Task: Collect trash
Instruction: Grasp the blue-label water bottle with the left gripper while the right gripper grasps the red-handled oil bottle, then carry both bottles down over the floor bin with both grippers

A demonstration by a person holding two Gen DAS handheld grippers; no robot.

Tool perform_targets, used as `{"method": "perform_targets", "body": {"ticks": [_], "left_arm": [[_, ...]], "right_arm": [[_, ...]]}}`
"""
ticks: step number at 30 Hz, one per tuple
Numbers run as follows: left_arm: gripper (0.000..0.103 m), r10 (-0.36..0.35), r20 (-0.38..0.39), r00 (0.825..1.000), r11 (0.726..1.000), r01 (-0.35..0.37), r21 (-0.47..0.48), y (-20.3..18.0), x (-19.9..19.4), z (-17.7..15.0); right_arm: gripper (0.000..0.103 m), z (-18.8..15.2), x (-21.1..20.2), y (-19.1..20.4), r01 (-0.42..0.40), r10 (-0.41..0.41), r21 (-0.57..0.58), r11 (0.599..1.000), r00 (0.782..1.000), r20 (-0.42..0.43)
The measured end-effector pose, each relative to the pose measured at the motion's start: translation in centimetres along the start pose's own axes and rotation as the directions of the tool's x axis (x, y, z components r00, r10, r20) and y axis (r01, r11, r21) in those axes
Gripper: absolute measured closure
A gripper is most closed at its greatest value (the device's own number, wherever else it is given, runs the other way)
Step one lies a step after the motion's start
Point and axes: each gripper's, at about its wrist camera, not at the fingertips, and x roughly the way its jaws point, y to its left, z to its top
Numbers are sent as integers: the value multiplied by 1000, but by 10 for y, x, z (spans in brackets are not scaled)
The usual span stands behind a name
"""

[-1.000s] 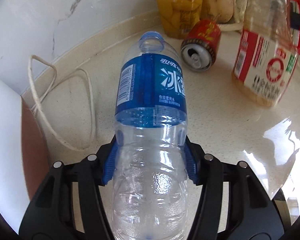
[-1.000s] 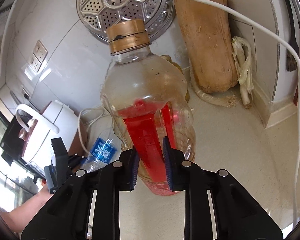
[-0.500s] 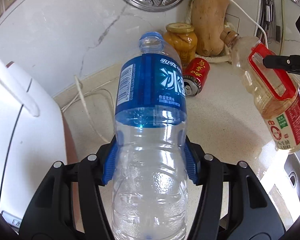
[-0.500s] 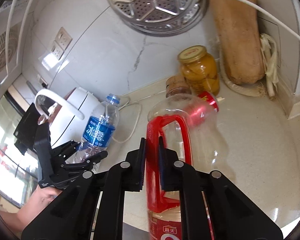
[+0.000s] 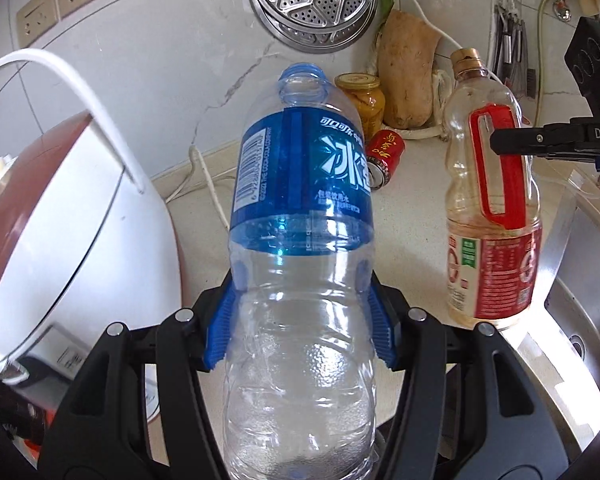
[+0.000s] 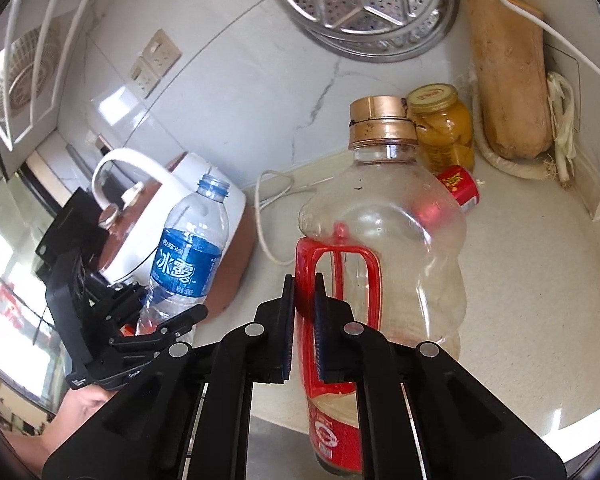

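Marble kitchen surface (image 5: pixel 412 200): your left gripper (image 5: pixel 300 320) jaws half-open around the water bottle (image 5: pixel 300 208), right gripper (image 6: pixel 302 320) pinching the oil bottle (image 6: pixel 400 248) handle; carry both to the bin next, none in view

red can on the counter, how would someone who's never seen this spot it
Find the round steel steamer rack leaning on the back wall. Below it stands a jar of yellow fruit; the red can lies on its side in front, the only thing tipped over.
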Motion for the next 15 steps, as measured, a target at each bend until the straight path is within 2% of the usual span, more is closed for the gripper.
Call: {"method": "perform_targets", "body": {"ticks": [8, 15], "left_arm": [[49, 3, 0, 1000, 1000, -3, 11, 8, -46, -54], [49, -22, -58, 998, 999, 23, 26, 6, -76, -120]], "right_arm": [[95, -55, -13, 56, -29, 29, 5, 1000, 1000, 0], [97, -128, -15, 92, -65, 67, 44, 997, 997, -34]]}}
